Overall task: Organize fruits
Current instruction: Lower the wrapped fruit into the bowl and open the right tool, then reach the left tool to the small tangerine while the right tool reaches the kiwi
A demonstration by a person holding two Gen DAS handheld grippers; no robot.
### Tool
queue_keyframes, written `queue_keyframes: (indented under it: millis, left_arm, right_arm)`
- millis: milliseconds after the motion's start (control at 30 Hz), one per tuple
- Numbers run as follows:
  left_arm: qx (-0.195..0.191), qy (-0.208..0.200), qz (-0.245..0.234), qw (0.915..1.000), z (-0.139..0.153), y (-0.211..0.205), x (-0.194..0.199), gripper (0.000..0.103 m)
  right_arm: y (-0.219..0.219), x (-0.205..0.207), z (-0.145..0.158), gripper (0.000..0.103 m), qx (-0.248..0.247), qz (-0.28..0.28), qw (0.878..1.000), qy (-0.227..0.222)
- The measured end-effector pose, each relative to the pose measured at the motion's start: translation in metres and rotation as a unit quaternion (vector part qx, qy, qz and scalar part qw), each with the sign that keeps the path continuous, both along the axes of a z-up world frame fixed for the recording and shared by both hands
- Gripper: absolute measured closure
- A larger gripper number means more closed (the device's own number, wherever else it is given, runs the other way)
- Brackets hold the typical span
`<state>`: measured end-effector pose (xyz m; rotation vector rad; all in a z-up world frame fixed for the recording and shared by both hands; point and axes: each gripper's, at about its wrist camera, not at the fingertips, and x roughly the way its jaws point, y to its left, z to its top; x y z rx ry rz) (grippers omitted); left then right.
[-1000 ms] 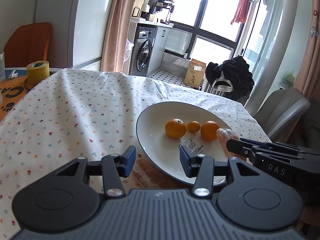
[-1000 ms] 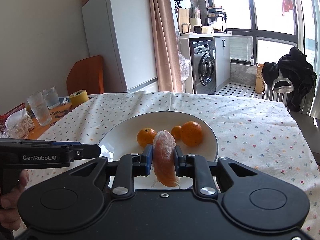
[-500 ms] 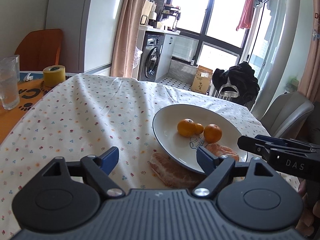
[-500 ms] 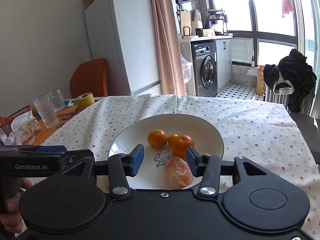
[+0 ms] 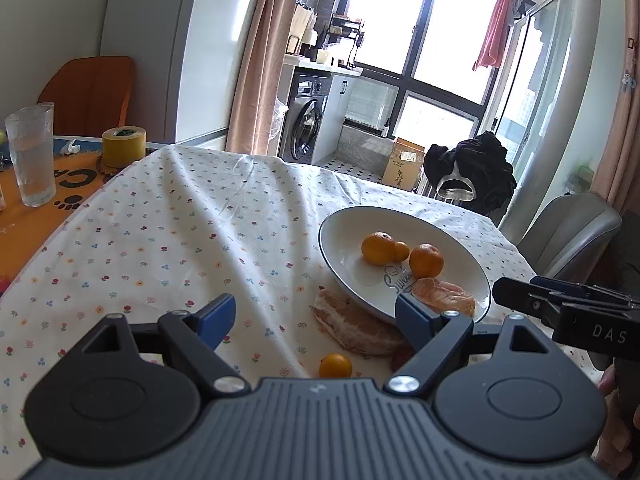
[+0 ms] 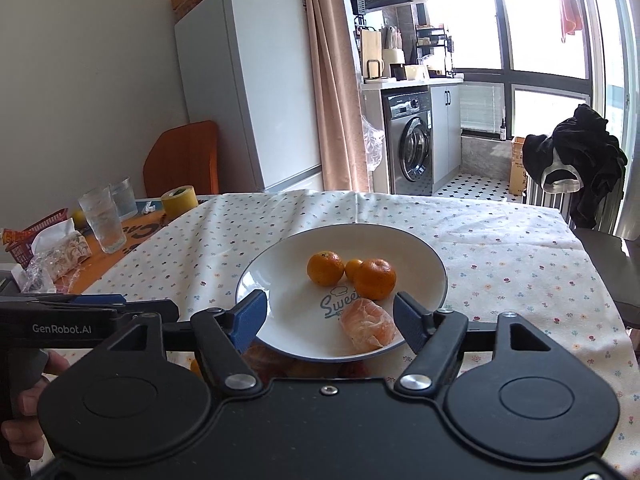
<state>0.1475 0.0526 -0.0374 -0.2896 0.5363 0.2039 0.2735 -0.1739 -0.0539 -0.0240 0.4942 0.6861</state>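
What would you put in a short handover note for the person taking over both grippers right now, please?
Left gripper: open, empty, low over the tablecloth near the plate.
Right gripper: open, empty, at the plate's near rim.
Done: two oranges, a small one between them, and a peeled segment lie on the plate.
Left: another peeled segment lies on the cloth against the plate's near edge, and a small orange sits beside it; both look due for the plate. A reddish item by the left gripper's right finger is too hidden to identify.
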Motion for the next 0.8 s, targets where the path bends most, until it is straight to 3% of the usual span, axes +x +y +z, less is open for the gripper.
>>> queue_keyframes:
  millis: [267, 800]
  left_arm:
    - [-0.004, 0.0, -0.006, 1.0, -0.002, 0.002, -0.009, 0.017]
    - [0.001, 0.008, -0.028, 0.9996, -0.013, -0.002, -0.021, 0.018]
  right_arm:
    - [-0.003, -0.009, -0.005, 0.032, -0.001, -0.003, 1.0, 0.01]
    - [-0.011, -0.021, -0.018, 0.02, 0.0, -0.004, 1.0, 0.029]
